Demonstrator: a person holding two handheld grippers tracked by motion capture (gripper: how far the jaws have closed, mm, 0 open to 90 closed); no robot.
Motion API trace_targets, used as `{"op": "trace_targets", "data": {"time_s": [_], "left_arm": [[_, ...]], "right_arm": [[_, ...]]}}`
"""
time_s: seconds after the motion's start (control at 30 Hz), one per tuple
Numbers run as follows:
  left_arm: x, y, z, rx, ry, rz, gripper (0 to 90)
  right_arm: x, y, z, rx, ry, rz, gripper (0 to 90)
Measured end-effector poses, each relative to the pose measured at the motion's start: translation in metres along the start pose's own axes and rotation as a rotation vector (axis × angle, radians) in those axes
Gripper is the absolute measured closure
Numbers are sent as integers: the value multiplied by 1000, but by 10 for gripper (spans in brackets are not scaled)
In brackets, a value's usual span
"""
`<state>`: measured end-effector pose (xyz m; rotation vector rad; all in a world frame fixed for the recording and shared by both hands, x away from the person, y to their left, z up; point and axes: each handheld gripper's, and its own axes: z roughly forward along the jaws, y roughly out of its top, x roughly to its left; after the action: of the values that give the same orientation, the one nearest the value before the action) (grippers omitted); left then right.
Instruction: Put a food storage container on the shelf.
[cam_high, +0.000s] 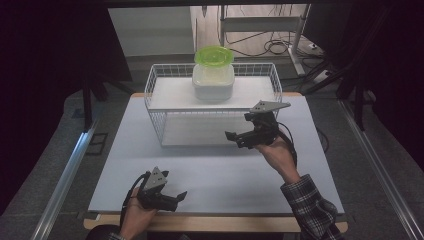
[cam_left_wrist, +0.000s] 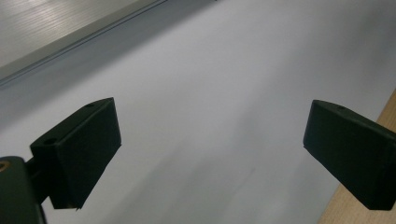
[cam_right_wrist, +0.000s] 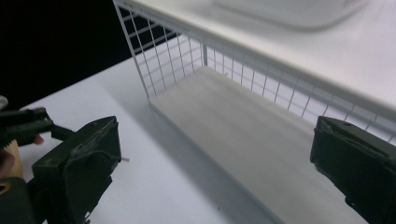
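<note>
On the upper shelf of the white wire rack (cam_high: 156, 80) sits a white tub (cam_high: 213, 82) with a green lid (cam_high: 214, 55), squarely in the middle and toward the back. The right gripper (cam_high: 239, 135) is held just in front of the rack's open lower level, its jaws spread wide and holding nothing; in the right gripper view the lower shelf board (cam_right_wrist: 243, 140) lies straight ahead, with the underside edge of the tub (cam_right_wrist: 289, 11) above and off to the upper right. So the tub lies up, back and a little to the left of the right gripper's tips, one shelf higher than where they point. The left gripper (cam_high: 177, 197) rests low near the front edge of the table (cam_high: 210, 175), also wide open and empty, well apart from the rack. By my reading the right hand is clearly the nearer one; reaching the tub would call for lifting above the top shelf's wire rim first.
</note>
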<state>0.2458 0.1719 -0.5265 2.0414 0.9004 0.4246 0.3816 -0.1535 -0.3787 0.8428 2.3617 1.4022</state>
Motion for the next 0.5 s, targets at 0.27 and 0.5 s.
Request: {"op": "trace_targets", "data": {"time_s": [0.27,0.5], "left_arm": [[1,0,-1,-14,-16,-7,41],[1,0,-1,-27,-34,-11,54]], "right_arm": [[-1,-31,-1,21,-21,3,18],[-4,-50,-3,32,-36,14,18]]}}
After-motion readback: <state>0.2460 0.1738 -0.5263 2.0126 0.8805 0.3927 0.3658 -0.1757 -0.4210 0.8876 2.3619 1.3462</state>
